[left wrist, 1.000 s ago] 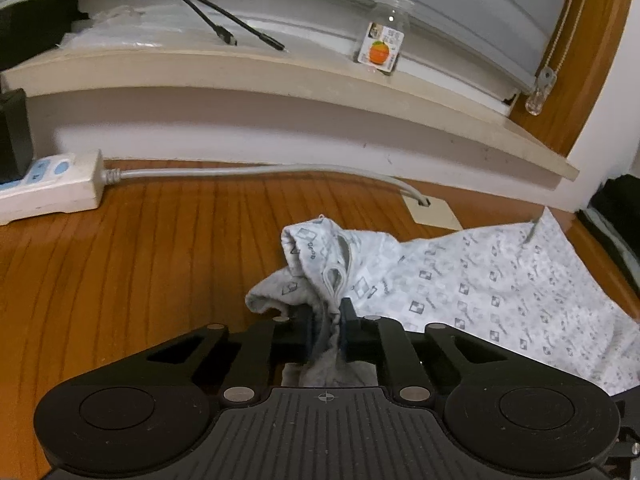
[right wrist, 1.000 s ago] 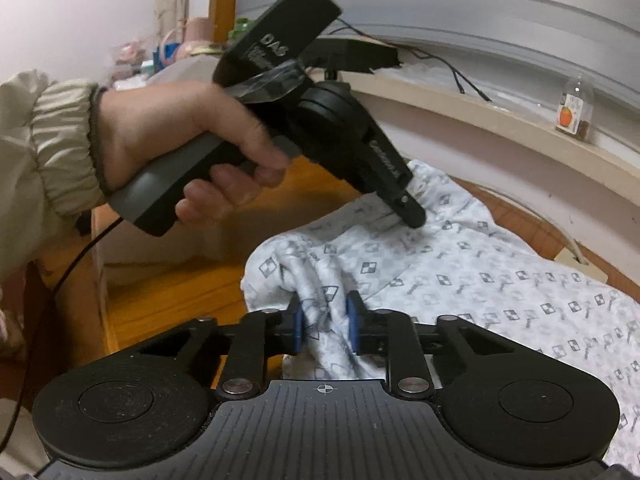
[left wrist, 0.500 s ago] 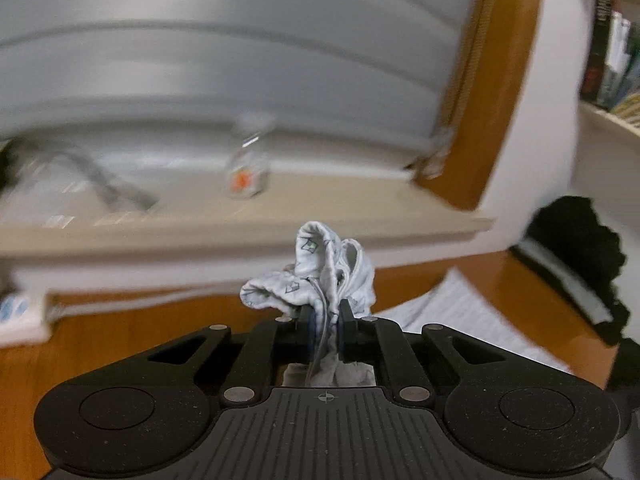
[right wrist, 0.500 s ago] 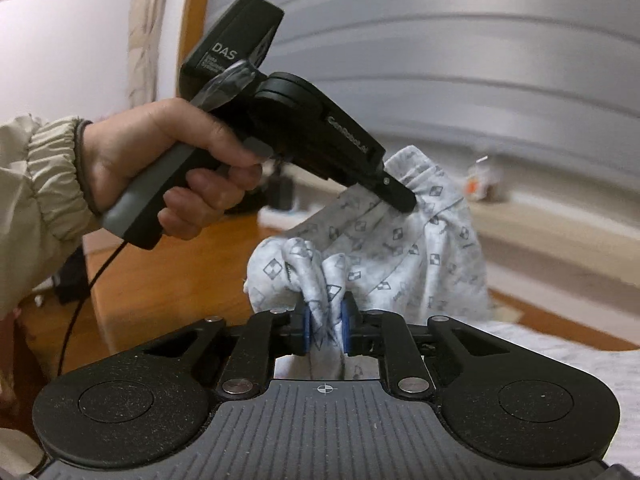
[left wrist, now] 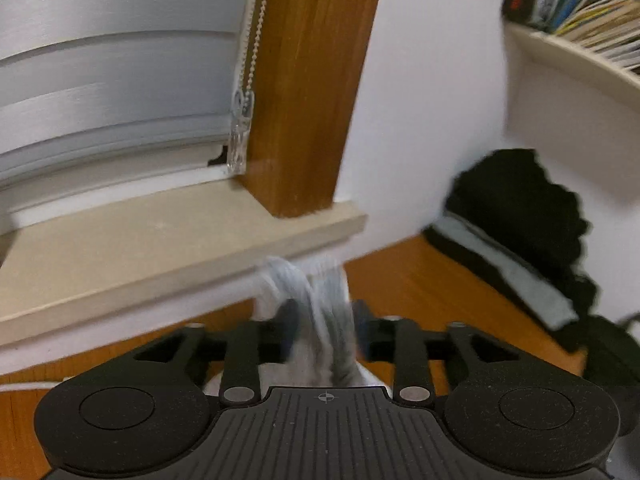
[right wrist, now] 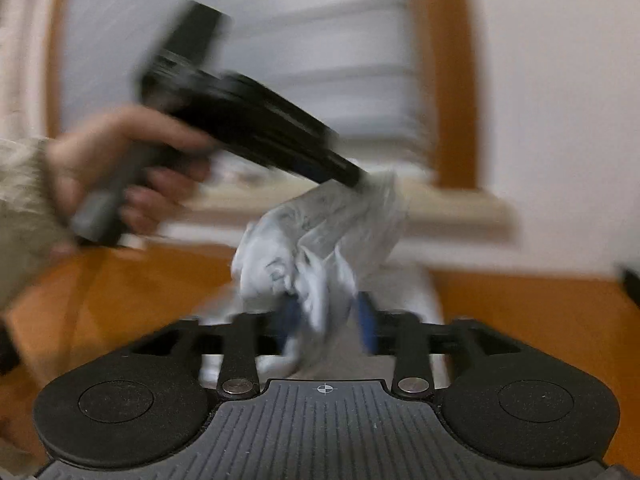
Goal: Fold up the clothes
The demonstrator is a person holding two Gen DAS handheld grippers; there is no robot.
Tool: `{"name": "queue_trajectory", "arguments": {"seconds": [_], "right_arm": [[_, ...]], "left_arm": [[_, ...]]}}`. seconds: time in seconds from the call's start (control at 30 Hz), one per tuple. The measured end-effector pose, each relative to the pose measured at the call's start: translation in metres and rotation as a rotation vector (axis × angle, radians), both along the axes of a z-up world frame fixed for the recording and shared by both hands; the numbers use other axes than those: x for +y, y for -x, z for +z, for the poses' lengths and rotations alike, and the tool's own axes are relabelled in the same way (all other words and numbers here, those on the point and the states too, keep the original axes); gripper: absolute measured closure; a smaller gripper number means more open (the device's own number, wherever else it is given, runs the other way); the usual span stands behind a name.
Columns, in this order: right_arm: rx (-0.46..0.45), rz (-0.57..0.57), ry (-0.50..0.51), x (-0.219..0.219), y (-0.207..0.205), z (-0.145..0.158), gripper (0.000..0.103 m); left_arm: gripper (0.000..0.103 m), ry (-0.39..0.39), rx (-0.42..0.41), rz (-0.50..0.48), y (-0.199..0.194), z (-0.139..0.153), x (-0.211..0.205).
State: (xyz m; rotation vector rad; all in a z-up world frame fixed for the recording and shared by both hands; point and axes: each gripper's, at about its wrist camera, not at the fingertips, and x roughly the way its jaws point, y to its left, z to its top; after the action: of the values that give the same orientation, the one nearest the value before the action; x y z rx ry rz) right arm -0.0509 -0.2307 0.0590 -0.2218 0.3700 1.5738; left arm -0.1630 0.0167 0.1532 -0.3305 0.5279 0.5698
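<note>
Gripping bunched patterned cloth point(right wrist: 320, 236) aloft, both grippers point(left wrist: 325, 322) point(right wrist: 328, 320) raised, blurred.

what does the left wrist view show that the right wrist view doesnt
Only the left wrist view shows the bead cord of the blind, the dark clothes pile by the wall and the shelf of books.

Only the right wrist view shows the left gripper from outside, the person's hand holding it, and the right gripper.

Both show the patterned white garment bunched between blue-padded fingers, the wooden table and the window sill. The right view is heavily blurred.
</note>
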Motion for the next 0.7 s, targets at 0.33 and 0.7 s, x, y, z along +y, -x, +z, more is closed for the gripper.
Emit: {"name": "queue_trajectory", "arguments": {"seconds": [0.33, 0.7], "right_arm": [[-0.003, -0.081, -0.034, -0.001, -0.01, -0.022, 0.056], [-0.064, 0.09, 0.148, 0.043, 0.021, -0.044, 0.056]], "left_arm": [[0.057, 0.042, 0.062, 0.034, -0.018, -0.037, 0.019], [0.057, 0.066, 0.094, 0.027, 0.027, -0.073, 0.03]]}}
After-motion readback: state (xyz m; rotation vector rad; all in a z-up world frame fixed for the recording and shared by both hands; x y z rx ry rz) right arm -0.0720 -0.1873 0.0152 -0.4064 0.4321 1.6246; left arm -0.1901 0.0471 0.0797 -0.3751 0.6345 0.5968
